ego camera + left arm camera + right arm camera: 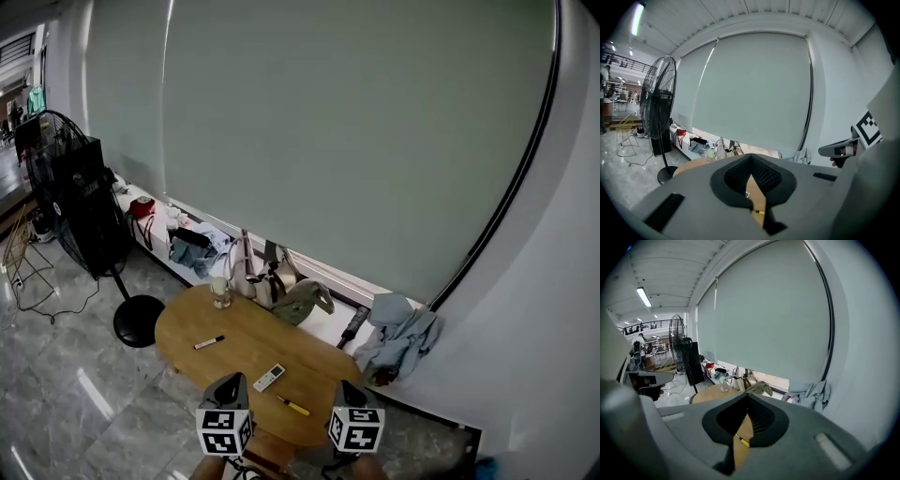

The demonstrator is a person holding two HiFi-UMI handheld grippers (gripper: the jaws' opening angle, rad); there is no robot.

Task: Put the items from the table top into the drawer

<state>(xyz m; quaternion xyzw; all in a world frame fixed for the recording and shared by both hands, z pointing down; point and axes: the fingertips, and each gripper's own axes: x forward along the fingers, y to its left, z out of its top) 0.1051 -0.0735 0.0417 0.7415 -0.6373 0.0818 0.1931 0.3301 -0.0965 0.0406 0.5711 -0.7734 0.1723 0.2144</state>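
On the oval table (239, 328) the marker (209, 343), the remote (269, 377) and the yellow pen (292, 405) lie untouched, with a glass (221, 292) at its far edge. No drawer shows, so the task looks unstarted. Over the table's near edge, the left gripper (230, 382) and right gripper (350, 388) hover, jaws together, holding nothing.

Smooth matt wooden table (239, 328); glossy polished floor (56, 412) — soft cloth jacket (403, 330), metal-wire fan grille (39, 155)
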